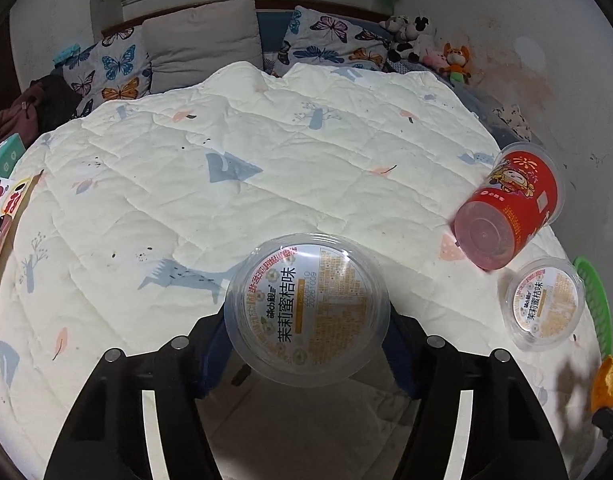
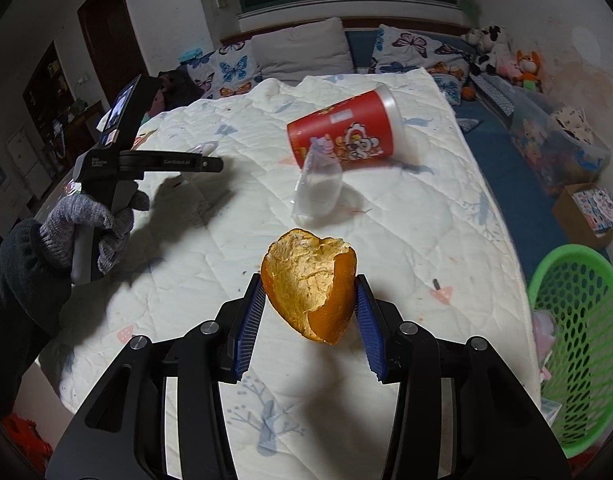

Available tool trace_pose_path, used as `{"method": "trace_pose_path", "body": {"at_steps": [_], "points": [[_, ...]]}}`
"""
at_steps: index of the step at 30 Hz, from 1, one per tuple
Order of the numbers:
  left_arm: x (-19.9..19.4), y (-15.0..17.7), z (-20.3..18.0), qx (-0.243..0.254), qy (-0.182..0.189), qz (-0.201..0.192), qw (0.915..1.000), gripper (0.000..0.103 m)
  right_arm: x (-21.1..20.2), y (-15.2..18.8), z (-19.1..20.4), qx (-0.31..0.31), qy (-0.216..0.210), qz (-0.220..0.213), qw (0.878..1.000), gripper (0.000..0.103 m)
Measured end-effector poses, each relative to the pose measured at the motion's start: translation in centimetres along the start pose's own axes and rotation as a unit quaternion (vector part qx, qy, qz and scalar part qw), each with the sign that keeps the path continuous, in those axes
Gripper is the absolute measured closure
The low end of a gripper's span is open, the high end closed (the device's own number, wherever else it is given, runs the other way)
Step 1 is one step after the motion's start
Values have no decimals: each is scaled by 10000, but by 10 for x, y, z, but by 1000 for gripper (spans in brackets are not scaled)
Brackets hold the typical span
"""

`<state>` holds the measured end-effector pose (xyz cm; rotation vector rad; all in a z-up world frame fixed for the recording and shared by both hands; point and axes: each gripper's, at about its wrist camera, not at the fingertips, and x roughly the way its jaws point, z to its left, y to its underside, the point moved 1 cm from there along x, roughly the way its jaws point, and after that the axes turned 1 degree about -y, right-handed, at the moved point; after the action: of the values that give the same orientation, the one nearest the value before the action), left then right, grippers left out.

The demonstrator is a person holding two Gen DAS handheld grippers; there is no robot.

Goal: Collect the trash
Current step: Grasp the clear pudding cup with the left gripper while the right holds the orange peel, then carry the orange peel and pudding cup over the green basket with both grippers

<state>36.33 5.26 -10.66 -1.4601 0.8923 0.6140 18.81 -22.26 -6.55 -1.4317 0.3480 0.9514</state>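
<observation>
My left gripper (image 1: 306,322) is shut on a clear plastic jelly cup (image 1: 306,304) with a printed lid, its blue pads (image 1: 212,344) against both sides, just above the white quilt (image 1: 266,160). My right gripper (image 2: 310,284) is shut on a piece of orange peel (image 2: 306,284), held above the quilt (image 2: 386,240). A red snack cup (image 1: 510,208) (image 2: 346,132) lies on its side. Near it sits a second clear jelly cup (image 1: 546,304) (image 2: 318,188). In the right wrist view a gloved hand (image 2: 86,228) holds the left gripper (image 2: 210,164) at the left.
A green mesh basket (image 2: 582,340) (image 1: 594,304) stands off the bed's right edge, with a cardboard box (image 2: 590,216) beyond it. Butterfly pillows (image 1: 118,68) and plush toys (image 1: 426,44) line the head of the bed. A printed box (image 1: 2,216) lies at the left edge.
</observation>
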Motion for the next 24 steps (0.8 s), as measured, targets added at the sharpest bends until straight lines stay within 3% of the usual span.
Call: {"method": "trace_pose_path", "body": {"at_steps": [11,18,24], "points": [[-42,16,-17,79,92,-272,9996,40,-22,11,-24,198,187,-114,9996,57],[-82,32,-53,426,343,-402,9977,40,-45,25,-54,439,462,-239,9977,57],[-118,39,-94,741,655,-642,9930,40,-73,43,-104,778,909,-298,9924,57]]}}
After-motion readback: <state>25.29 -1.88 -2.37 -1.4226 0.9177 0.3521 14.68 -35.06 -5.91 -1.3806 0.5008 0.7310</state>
